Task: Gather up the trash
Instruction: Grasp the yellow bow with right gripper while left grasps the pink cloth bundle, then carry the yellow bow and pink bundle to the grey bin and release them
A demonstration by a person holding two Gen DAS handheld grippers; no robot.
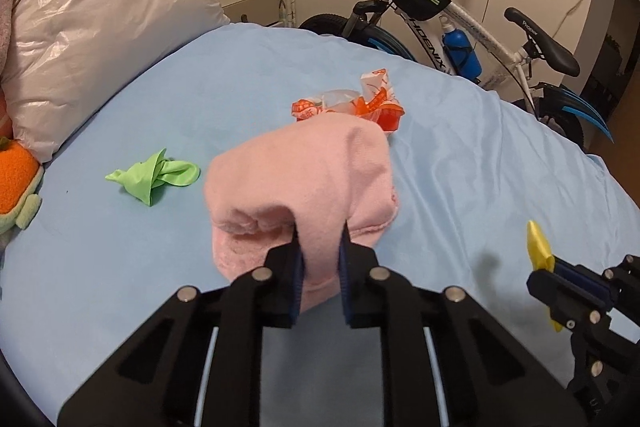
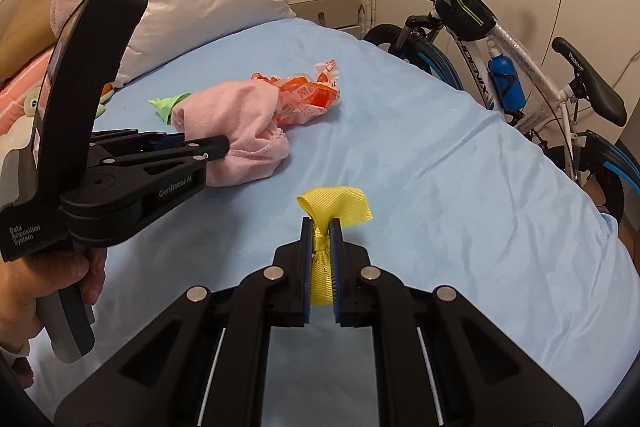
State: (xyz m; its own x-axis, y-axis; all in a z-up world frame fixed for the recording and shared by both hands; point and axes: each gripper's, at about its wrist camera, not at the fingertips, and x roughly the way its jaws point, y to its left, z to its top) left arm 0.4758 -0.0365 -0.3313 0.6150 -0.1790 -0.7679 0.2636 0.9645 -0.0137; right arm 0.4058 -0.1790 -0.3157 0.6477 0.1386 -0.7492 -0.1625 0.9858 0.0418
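Left gripper (image 1: 320, 239) is clamped down on the pink cloth (image 1: 304, 179), jaws pinched nearly together with a fold of fabric squeezed between the blue pads. Most of the cloth bulges out ahead of the fingertips in a soft lump. In the right wrist view you can see the same gripper (image 2: 224, 147) from the side at about 9 o'clock, held by a hand (image 2: 40, 283) low in the frame, its tip buried in the pink cloth (image 2: 236, 131).

Right gripper (image 2: 322, 227) is closed tight on a yellow ribbon (image 2: 332, 207). The ribbon runs down between the pads and fans out above the tips. From the left camera that gripper (image 1: 548, 275) sits at 4 o'clock with the ribbon (image 1: 538, 241) poking up out of it.

Going outward: an orange wrapper (image 1: 352, 103) lies at 12 o'clock just behind the pink cloth, touching or nearly so, can't tell which. A green scrap (image 1: 154, 177) is on its own at 9 o'clock, apart from the cloth. All of it sits on the blue sheet (image 1: 460, 167).

Further out, a white bag (image 1: 104, 39) is at 10 o'clock, an orange plush (image 1: 16, 183) at the left edge, and a bike (image 1: 460, 27) stands past the bed around 1 to 2 o'clock.
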